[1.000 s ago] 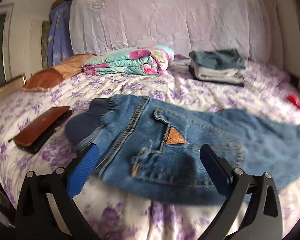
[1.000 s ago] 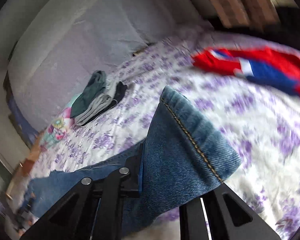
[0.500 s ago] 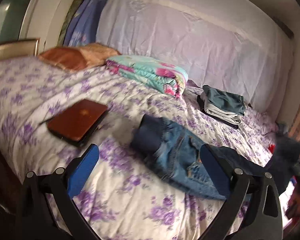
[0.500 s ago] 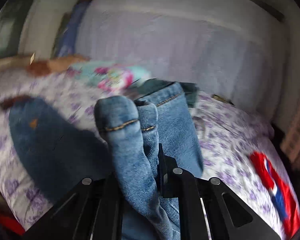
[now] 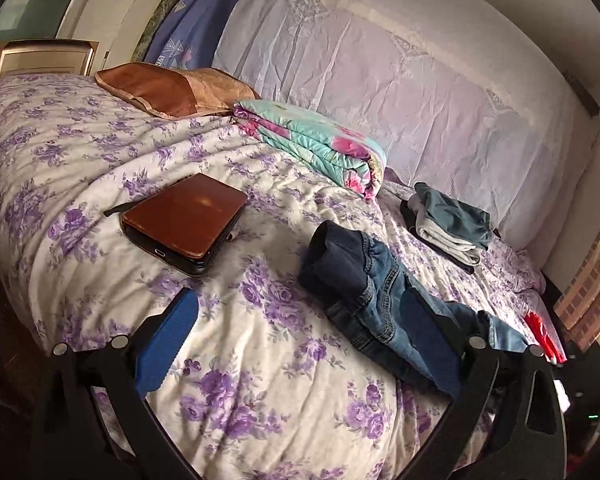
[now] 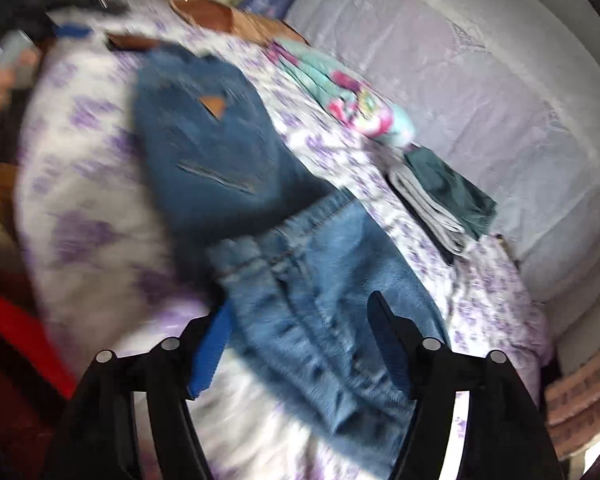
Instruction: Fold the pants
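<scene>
Since a moment ago our right tool (image 6: 300, 344) has let go and now stands spread over the jeans (image 6: 260, 200) on the bed (image 5: 100, 160); left tool (image 5: 300, 340) spread too. Denim looks heavy, limp: we'd pinch the hems.

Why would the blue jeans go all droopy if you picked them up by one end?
The jeans are probably floppy: they lie rumpled on the bedspread, one leg folded over. Thick denim likely feels heavy for its size. They shouldn't roll or slide much, since the right gripper has them sagging between its open fingers.
</scene>
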`<action>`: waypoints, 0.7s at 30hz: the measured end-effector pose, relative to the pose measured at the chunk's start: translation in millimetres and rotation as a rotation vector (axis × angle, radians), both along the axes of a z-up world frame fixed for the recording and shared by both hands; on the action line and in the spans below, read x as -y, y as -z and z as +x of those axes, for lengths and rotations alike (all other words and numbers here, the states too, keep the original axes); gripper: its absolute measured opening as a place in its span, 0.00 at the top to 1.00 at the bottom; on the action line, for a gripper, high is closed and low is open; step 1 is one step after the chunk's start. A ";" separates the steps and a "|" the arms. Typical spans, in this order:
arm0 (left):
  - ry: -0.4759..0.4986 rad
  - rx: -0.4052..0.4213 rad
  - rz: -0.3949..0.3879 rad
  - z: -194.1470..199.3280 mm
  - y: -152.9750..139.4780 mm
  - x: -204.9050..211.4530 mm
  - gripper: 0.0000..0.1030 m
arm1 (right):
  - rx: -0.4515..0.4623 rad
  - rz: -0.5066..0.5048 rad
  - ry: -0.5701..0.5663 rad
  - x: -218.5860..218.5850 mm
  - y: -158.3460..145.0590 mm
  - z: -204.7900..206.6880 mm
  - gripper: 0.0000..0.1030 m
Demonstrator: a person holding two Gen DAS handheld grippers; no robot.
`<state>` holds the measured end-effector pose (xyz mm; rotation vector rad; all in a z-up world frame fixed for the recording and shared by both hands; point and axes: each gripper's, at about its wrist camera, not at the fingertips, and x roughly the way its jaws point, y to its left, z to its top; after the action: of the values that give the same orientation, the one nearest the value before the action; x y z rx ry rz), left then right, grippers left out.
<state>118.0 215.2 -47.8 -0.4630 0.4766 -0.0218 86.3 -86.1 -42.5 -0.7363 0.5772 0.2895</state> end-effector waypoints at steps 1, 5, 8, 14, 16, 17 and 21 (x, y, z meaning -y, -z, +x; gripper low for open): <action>0.000 -0.003 0.000 1.0 0.6 0.6 0.04 | -0.007 0.043 -0.014 1.2 -4.3 -4.4 0.31; 0.029 -0.019 -0.019 4.2 3.6 6.0 0.04 | 0.023 0.295 0.076 18.3 -37.2 20.1 0.31; 0.055 -0.032 -0.030 6.7 5.0 12.3 0.04 | 0.080 0.398 0.189 27.0 -43.2 58.2 0.31; 0.133 -0.085 -0.051 14.4 15.5 30.7 0.04 | -0.120 0.339 0.291 43.6 17.5 109.7 0.26; 0.149 -0.100 -0.062 17.9 20.1 35.3 0.04 | -0.139 0.344 0.301 49.7 13.6 110.5 0.26; 0.159 -0.107 -0.070 19.8 22.8 38.0 0.04 | -0.133 0.336 0.298 48.3 13.2 109.8 0.26; 0.154 -0.120 -0.044 22.7 26.1 46.3 0.04 | -0.062 0.383 0.247 31.0 -7.8 83.5 0.27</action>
<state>140.7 168.9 -73.9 -0.4720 0.6298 -0.1541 169.8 -117.1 -34.7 -0.2832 0.6412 0.1859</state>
